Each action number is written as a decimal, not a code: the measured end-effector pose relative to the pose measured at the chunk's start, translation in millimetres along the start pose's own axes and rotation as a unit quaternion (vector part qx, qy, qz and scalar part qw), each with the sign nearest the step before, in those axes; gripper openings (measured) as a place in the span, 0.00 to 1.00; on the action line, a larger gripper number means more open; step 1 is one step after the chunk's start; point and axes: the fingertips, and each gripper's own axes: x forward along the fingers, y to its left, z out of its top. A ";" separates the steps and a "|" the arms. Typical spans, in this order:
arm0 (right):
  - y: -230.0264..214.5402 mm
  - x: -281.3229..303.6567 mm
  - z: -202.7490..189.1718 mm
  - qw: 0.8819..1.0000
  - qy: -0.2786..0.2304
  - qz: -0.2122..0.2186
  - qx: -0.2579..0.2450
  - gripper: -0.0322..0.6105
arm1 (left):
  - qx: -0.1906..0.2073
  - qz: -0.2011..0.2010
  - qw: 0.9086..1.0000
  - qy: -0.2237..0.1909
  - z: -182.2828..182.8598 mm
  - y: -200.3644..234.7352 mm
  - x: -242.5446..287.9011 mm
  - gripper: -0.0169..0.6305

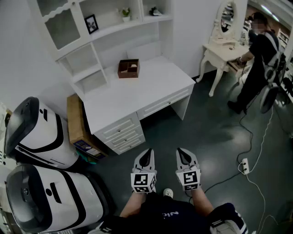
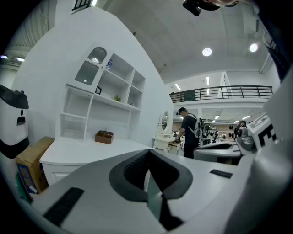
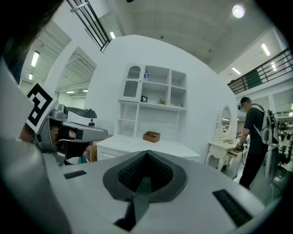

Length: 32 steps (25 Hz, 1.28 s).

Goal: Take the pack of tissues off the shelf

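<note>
Both hand-held grippers are held out low in front of the person, side by side and close. The left hand-held gripper (image 1: pixel 146 155) has its jaws pressed together with nothing between them. The right hand-held gripper (image 1: pixel 184 154) is the same, jaws together and empty. Both point roughly level toward the white furniture at 11 o'clock, well apart from it.

That furniture is a white worktop (image 1: pixel 137 98) with drawers and a white shelf (image 1: pixel 98 34) rising at its back. A small blue and white pack (image 3: pixel 146 74), too small to make out clearly, stands in the top middle compartment of the shelf, just right of the arched door. It looks to be the pack of tissues. One level lower sit a photo frame (image 1: pixel 91 23) and a little plant (image 1: pixel 126 13). An open brown box (image 1: pixel 128 68) rests on the worktop near the shelf.

At 9 o'clock a cardboard box (image 1: pixel 78 121) leans against the drawers, beside two large white machines (image 1: pixel 41 132). At 2 o'clock another person (image 1: pixel 258 59) bends over a dressing table (image 1: pixel 219 49) with an oval mirror (image 1: pixel 227 18). A power strip (image 1: pixel 245 167) lies on the dark floor at 3 o'clock.
</note>
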 end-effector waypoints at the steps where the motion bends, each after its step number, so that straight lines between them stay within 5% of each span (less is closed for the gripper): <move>1: 1.0 0.1 -0.8 1.000 0.001 -0.001 0.001 0.06 | 0.001 -0.002 1.000 -0.001 0.5 0.3 -0.3 0.03; 14: 21.6 14.3 -0.2 1.000 0.004 0.000 0.016 0.07 | -0.018 -0.028 0.999 0.002 -1.6 20.7 -6.2 0.06; 15: 24.4 16.0 -0.8 1.000 0.004 0.006 0.023 0.12 | -0.022 -0.036 0.999 0.001 -0.7 21.3 -5.7 0.13; 17: 29.4 19.7 1.2 0.999 0.003 0.017 0.036 0.39 | -0.029 -0.052 0.998 -0.001 0.6 23.0 -3.5 0.26; 21: 28.8 22.9 5.0 0.999 -0.001 0.006 0.044 0.53 | -0.031 -0.077 0.996 0.003 1.2 26.6 1.5 0.48; 32: 34.9 32.2 4.8 0.998 0.004 -0.039 0.040 0.56 | -0.024 -0.137 0.990 0.039 -14.1 31.6 13.7 0.55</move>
